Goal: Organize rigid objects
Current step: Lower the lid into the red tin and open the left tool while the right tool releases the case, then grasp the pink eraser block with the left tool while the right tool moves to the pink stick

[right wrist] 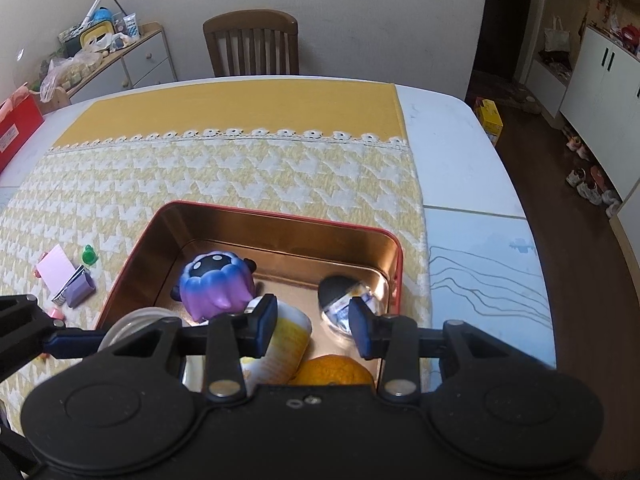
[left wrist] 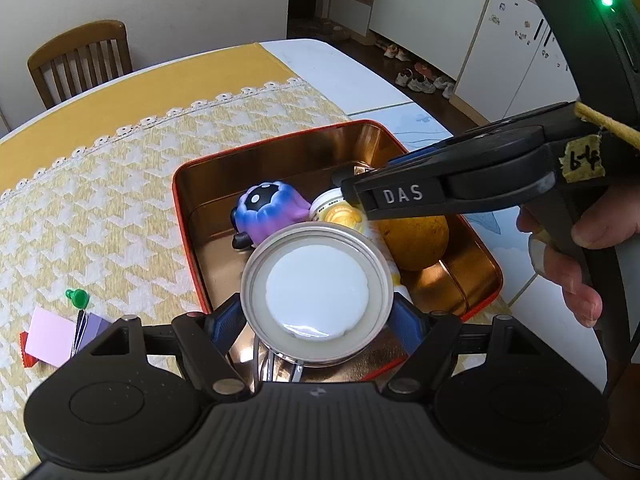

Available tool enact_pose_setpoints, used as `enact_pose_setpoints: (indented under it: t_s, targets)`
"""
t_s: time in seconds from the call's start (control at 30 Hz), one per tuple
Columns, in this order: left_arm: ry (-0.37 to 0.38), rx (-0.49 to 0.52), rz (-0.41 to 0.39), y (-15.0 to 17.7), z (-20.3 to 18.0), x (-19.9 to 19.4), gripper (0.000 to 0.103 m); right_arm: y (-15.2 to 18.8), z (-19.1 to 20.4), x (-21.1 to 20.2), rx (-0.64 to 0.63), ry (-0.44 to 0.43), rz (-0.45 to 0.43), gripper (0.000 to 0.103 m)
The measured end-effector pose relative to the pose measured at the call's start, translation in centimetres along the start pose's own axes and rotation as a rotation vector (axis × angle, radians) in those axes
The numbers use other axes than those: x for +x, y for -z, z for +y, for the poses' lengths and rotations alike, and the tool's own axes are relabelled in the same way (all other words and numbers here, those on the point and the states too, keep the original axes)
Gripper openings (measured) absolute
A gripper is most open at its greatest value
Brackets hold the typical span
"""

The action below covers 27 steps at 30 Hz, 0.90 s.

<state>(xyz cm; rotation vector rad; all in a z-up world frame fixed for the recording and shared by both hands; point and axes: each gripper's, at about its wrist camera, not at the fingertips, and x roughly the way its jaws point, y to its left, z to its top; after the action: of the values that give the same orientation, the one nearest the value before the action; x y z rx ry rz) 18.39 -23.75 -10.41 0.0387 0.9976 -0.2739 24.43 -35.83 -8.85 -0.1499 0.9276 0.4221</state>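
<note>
Left claw (left wrist: 318, 322) grips a round lid (left wrist: 317, 295) by its rim, low over the red tin (left wrist: 486, 264). Right claw (right wrist: 314, 326) gapes empty above bottle (right wrist: 286, 340) and orange (right wrist: 332, 370). Set lid flat in near corner, then release; keep claws apart.

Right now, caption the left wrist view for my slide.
Left gripper holds a round lid over the tin beside the right gripper.
</note>
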Motion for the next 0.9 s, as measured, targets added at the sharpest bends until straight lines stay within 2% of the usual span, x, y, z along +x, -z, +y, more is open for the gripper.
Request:
enact_pose_setpoints:
  t_s: [0.2,0.27,0.4,0.47,0.7,0.77,0.9]
  targets:
    - [0.004,-0.012,-0.015,0.3,0.4,-0.7,0.076,0.6,0.0,-1.0,0.013,0.000,-0.019,0.041]
    - [0.008,-0.011,-0.037,0.3,0.4,-1.2,0.076,0.8,0.1,-1.6,0.013,-0.005,-0.039,0.052]
    - [0.022,-0.017,-0.083,0.3,0.6,-2.6,0.080,0.9,0.5,-2.9,0.007,-0.014,-0.065,0.055]
    - [0.025,-0.021,-0.104,0.3,0.7,-3.3,0.080,1.0,0.6,-3.6,0.006,-0.018,-0.084,0.061]
    - [0.037,-0.050,-0.151,0.6,1.9,-5.4,0.082,1.5,1.2,-6.0,0.011,-0.035,-0.127,0.065]
    - [0.030,-0.057,-0.161,0.8,2.2,-5.9,0.082,1.6,1.4,-6.6,0.017,-0.038,-0.142,0.073]
    - [0.007,-0.077,-0.186,1.4,3.3,-6.6,0.082,2.0,1.9,-7.8,0.053,-0.058,-0.165,0.077]
